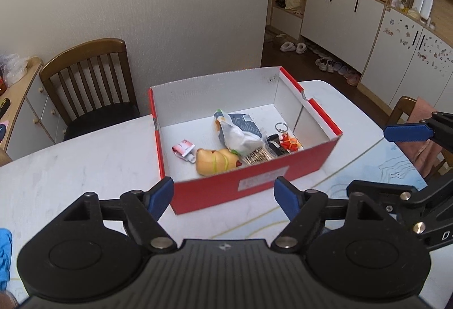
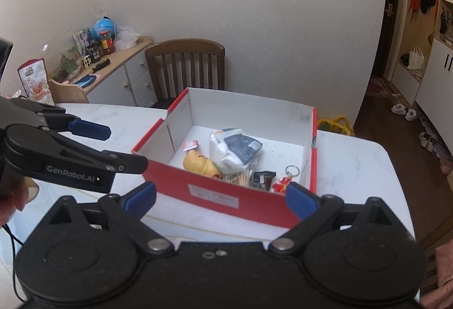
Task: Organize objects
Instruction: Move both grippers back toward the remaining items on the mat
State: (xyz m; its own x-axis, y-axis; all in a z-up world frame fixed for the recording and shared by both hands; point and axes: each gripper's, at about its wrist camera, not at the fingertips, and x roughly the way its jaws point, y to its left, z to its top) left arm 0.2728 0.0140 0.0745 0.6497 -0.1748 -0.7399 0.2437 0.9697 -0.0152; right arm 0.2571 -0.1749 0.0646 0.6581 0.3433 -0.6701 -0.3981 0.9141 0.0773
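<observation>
A red box (image 1: 311,161) with white inner walls stands on the white table (image 1: 85,167). Inside lie a yellow plush toy (image 1: 215,163), a white-and-grey bag (image 1: 240,136), a small pink packet (image 1: 184,150), a bundle of toothpicks (image 1: 257,157) and an orange keychain (image 1: 288,143). My left gripper (image 1: 223,195) hovers open before the box's near wall, nothing between its blue pads. My right gripper (image 2: 220,197) is open wide, also short of the near wall and holding nothing. Each gripper shows in the other's view: the right gripper (image 1: 369,160) and the left gripper (image 2: 126,147).
A wooden chair (image 1: 90,82) stands behind the table by the wall. A low cabinet (image 2: 119,74) with clutter is at the left. Another chair with a pink cloth (image 1: 419,139) is at the right. A yellow basket (image 2: 337,123) sits beyond the box. Blue cloth (image 1: 5,252) lies near left.
</observation>
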